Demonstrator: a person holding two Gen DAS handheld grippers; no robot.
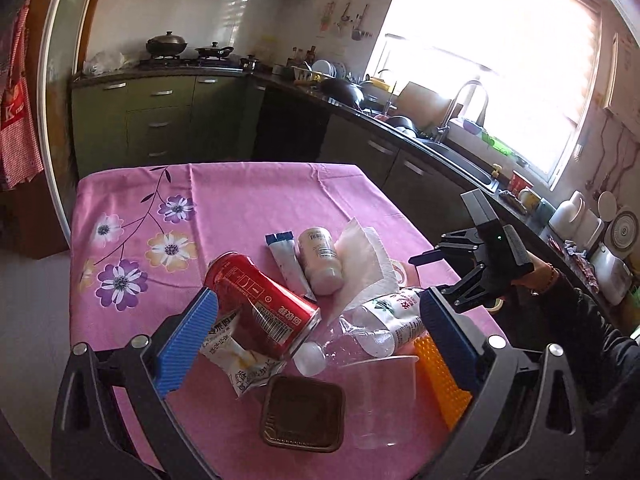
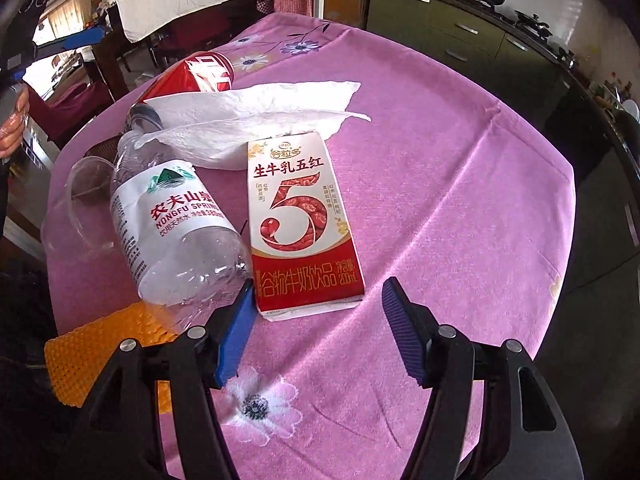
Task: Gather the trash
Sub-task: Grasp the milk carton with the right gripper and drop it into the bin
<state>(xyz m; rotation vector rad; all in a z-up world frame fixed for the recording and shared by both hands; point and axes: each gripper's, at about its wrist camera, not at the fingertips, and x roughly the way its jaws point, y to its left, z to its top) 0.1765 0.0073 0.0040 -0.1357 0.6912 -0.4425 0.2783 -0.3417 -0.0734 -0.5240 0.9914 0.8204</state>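
Note:
Trash lies on a pink flowered tablecloth (image 1: 248, 200). My left gripper (image 1: 316, 328) is open, its fingers on either side of a red can (image 1: 262, 304) lying on its side, a snack wrapper (image 1: 236, 356) and a clear plastic bottle (image 1: 372, 328). A clear cup (image 1: 384, 396), a brown square lid (image 1: 302, 414), a white small bottle (image 1: 320, 260), a sachet (image 1: 286, 260) and a tissue (image 1: 364, 264) lie nearby. My right gripper (image 2: 316, 320) is open and empty, just short of a red milk carton (image 2: 304, 220) beside the bottle (image 2: 176, 220).
An orange textured mat (image 2: 92, 356) lies at the table's near edge. Green kitchen cabinets (image 1: 160, 120), a stove with pots and a sink under a bright window stand beyond the table. The right gripper shows in the left wrist view (image 1: 440, 276) at the table's right edge.

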